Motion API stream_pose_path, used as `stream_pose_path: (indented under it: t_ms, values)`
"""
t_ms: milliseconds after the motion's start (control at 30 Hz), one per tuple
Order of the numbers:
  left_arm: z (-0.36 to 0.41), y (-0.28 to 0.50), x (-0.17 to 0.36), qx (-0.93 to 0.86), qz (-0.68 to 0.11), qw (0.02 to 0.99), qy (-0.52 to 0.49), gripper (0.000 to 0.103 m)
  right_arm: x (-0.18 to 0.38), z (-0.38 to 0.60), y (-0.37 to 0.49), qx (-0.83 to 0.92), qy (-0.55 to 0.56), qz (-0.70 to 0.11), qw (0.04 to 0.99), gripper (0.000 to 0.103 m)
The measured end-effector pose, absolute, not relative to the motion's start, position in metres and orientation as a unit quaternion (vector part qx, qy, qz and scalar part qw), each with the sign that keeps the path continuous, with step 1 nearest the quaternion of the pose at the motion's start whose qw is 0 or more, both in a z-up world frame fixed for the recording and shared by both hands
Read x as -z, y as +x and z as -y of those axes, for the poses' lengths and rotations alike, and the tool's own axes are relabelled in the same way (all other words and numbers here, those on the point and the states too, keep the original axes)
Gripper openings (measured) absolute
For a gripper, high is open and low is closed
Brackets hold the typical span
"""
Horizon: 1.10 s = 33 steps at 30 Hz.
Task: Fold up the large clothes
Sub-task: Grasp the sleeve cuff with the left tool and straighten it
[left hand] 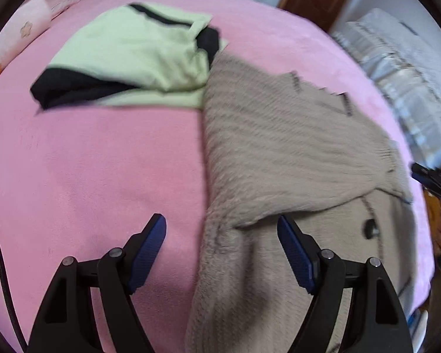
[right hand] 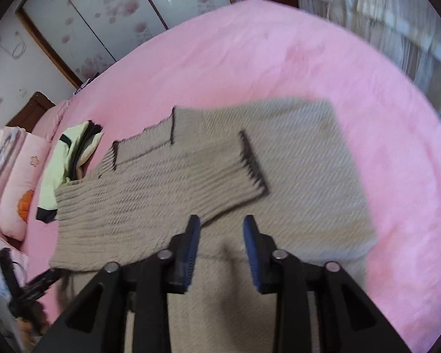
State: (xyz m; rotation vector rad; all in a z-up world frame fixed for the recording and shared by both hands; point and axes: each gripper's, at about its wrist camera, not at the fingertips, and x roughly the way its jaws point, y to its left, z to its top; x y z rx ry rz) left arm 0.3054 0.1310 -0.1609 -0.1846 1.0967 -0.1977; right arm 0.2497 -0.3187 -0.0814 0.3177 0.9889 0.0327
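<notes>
Hovering over the sweater, left tongs wide apart, right tongs apart, seemingly empty; careless grabs could drag that folded sleeve loose.

The beige cardigan is motion-blurred, its lower part cut off.

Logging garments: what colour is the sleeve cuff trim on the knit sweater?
Dark brown-black edging on the beige sweater, clearest from the right wrist.

loads of bare pink fleece bedspread left of the beige ribbed knit cardigan. folded pale green and black garment blocks the far side, touching the cardigan's edge. pink flower-print pillow at the head.
</notes>
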Motion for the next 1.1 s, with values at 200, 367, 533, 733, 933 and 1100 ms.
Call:
stream_pose_path:
  t_ms: [200, 367, 533, 733, 933, 1100]
  values:
    - [-0.134, 0.354, 0.143, 0.069, -0.499, 0.86, -0.088, 0.077, 0.1, 0.342, 0.301, -0.017, 0.143, -0.489, 0.861, 0.042]
    - [-0.132, 0.426, 0.161, 0.04, -0.496, 0.863, -0.092, 0.063, 0.118, 0.334, 0.321, -0.02, 0.129, -0.492, 0.861, 0.042]
    - [-0.131, 0.46, 0.179, 0.053, -0.501, 0.853, -0.134, 0.048, 0.129, 0.331, 0.329, -0.034, 0.118, -0.499, 0.858, 0.042]
    - [-0.11, 0.467, 0.177, 0.049, -0.481, 0.872, -0.075, 0.012, 0.135, 0.318, 0.333, -0.028, 0.075, -0.493, 0.866, 0.042]
    - [-0.111, 0.465, 0.193, 0.016, -0.472, 0.88, -0.048, 0.012, 0.149, 0.311, 0.327, 0.015, 0.038, -0.491, 0.87, 0.022]
    - [-0.123, 0.46, 0.196, 0.043, -0.458, 0.885, -0.066, 0.015, 0.144, 0.316, 0.319, 0.02, 0.042, -0.486, 0.873, 0.023]
